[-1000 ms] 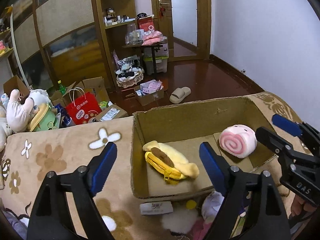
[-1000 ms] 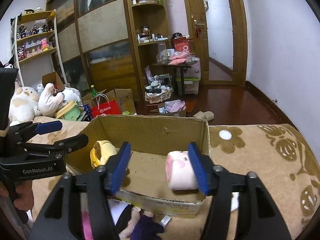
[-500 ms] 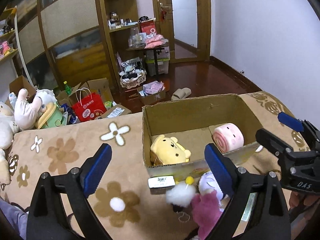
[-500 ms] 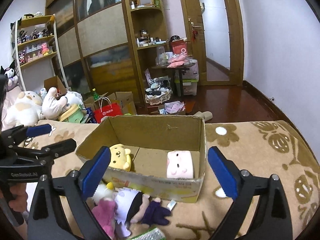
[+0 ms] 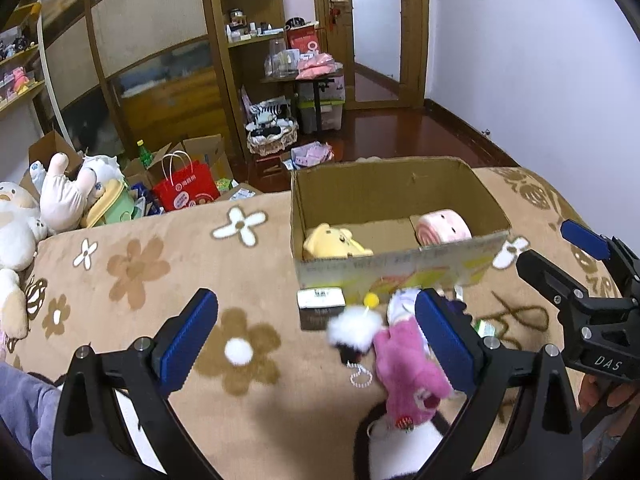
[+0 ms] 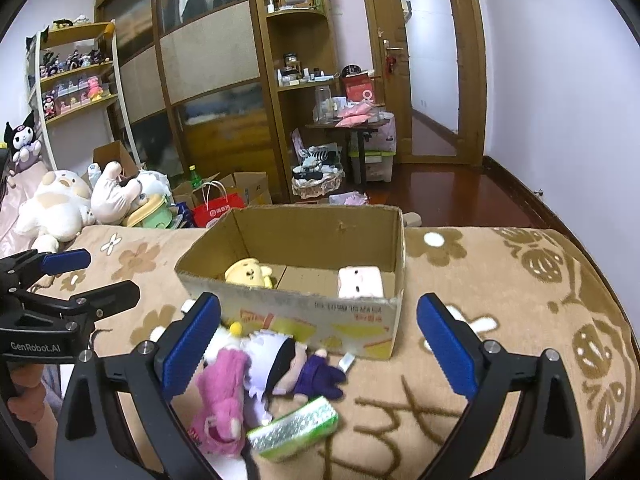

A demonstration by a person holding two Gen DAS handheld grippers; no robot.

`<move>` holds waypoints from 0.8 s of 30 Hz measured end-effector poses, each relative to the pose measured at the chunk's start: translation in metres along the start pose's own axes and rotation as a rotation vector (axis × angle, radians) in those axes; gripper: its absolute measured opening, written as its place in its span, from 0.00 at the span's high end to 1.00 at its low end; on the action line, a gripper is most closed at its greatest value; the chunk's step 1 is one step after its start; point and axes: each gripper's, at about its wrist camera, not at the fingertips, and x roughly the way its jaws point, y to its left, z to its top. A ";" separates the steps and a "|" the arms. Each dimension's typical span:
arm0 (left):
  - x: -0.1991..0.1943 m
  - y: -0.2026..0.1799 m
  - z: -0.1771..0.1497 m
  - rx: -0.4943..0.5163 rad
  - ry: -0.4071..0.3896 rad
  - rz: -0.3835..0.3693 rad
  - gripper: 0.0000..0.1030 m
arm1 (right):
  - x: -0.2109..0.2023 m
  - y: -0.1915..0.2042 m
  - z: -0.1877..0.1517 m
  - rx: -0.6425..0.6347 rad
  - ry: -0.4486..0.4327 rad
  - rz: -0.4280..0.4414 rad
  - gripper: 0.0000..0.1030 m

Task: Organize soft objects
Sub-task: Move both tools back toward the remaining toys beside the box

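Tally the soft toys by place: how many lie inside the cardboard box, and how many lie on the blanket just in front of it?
Inside the cardboard box: 2 (yellow plush, pink roll plush)
In front: 3 (pink plush, dark-haired doll, white pom-pom)
Total: 5

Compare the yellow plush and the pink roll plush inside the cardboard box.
The yellow plush is a bear-like figure with ears and a face, lying at the left end of the cardboard box; the pink roll plush is a plain swiss-roll cylinder at the right end. In the left wrist view the roll shows a pink spiral end, while the yellow one shows a printed face. Both are small soft toys resting on the box floor, untouched by either claw.
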 end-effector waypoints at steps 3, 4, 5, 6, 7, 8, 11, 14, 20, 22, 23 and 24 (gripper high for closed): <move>-0.004 -0.001 -0.006 -0.004 0.021 0.001 0.05 | -0.004 0.003 -0.006 -0.008 0.010 0.001 0.00; -0.005 0.000 -0.009 -0.009 0.027 0.000 0.05 | -0.006 0.004 -0.008 -0.009 0.015 0.003 0.00; -0.006 0.000 -0.010 -0.015 0.034 -0.001 0.05 | -0.007 0.005 -0.011 -0.009 0.022 0.005 0.00; -0.007 0.002 -0.013 -0.017 0.039 -0.004 0.05 | -0.007 0.006 -0.014 -0.008 0.027 0.005 0.00; -0.007 0.002 -0.015 -0.019 0.048 -0.005 0.05 | -0.008 0.007 -0.017 -0.008 0.034 0.006 0.00; -0.007 0.002 -0.016 -0.020 0.053 -0.005 0.05 | -0.008 0.007 -0.020 -0.012 0.043 0.005 0.00; -0.008 0.003 -0.019 -0.021 0.063 -0.006 0.05 | -0.009 0.009 -0.028 -0.031 0.058 -0.003 0.00; -0.008 0.004 -0.021 -0.022 0.069 -0.006 0.05 | -0.011 0.012 -0.033 -0.034 0.066 -0.007 0.00; 0.002 0.001 -0.025 -0.022 0.095 -0.015 0.05 | -0.006 0.011 -0.041 -0.035 0.087 -0.017 0.00; 0.006 0.002 -0.026 -0.025 0.104 -0.021 0.05 | -0.003 0.011 -0.044 -0.034 0.094 -0.019 0.00; 0.008 0.001 -0.026 -0.027 0.109 -0.024 0.05 | -0.002 0.010 -0.044 -0.032 0.097 -0.021 0.00; 0.011 0.001 -0.026 -0.029 0.113 -0.028 0.05 | 0.000 0.009 -0.046 -0.028 0.102 -0.023 0.00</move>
